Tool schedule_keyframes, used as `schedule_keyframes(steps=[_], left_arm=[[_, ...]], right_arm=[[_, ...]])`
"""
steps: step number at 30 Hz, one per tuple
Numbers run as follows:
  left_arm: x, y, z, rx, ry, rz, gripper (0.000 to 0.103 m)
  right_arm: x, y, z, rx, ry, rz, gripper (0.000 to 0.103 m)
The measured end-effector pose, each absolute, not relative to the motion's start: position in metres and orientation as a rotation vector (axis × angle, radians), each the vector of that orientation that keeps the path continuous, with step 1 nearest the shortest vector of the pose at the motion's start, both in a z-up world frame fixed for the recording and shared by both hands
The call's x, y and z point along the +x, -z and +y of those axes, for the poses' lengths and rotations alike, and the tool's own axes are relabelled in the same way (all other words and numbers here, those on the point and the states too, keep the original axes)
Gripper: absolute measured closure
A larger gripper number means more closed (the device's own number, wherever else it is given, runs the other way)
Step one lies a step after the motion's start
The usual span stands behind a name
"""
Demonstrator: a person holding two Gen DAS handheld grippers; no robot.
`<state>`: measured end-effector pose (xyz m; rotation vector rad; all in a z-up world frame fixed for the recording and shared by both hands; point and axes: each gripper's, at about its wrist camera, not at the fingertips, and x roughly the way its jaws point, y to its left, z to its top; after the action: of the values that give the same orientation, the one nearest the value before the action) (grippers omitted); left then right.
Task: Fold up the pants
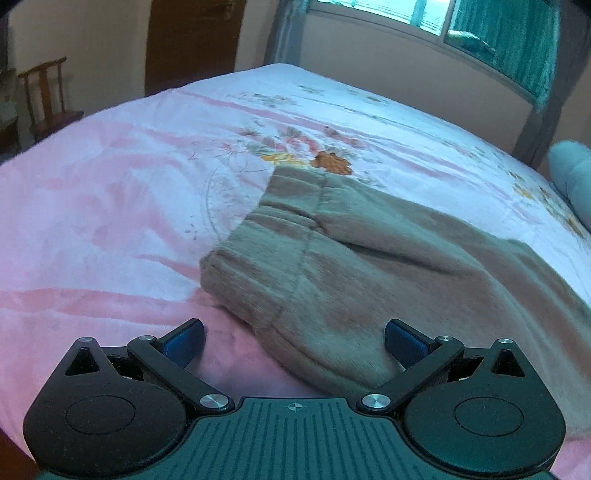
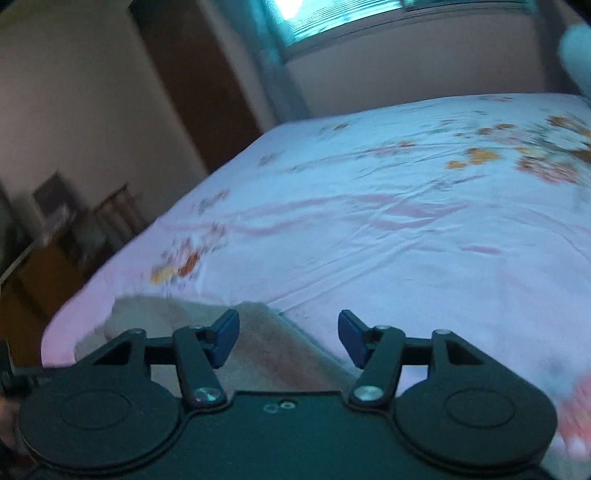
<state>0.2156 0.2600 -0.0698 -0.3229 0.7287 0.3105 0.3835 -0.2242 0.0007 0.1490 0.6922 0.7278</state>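
Observation:
Beige fleece pants (image 1: 369,266) lie folded on the pink floral bed sheet (image 1: 110,206), their ribbed waistband pointing to the far left in the left wrist view. My left gripper (image 1: 293,345) hovers open just over the near edge of the pants, with cloth below the gap but not pinched. In the right wrist view the pants (image 2: 258,343) show only as a beige patch under the fingers. My right gripper (image 2: 288,339) stands open above that patch, nothing pressed between its blue pads (image 2: 225,339).
The bed sheet (image 2: 369,221) stretches far ahead and to the right. A wooden chair (image 1: 44,99) stands beyond the bed's left side. A window with teal curtains (image 1: 498,33) is on the far wall. A pale pillow (image 1: 572,177) lies at the right edge.

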Motion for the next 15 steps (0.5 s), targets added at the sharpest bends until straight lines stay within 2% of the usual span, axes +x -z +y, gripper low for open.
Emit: schedule_keyframes(steps=[5, 15], left_arm=[[0.217, 0.075, 0.275, -0.419, -0.332, 0.684, 0.0], [0.219, 0.082, 0.275, -0.406, -0.326, 0.679, 0.0]], right_arm=[[0.392, 0.014, -0.183, 0.001, -0.825, 0.717, 0.052], [0.429, 0.04, -0.145, -0.061, -0.969, 0.822, 0.064]])
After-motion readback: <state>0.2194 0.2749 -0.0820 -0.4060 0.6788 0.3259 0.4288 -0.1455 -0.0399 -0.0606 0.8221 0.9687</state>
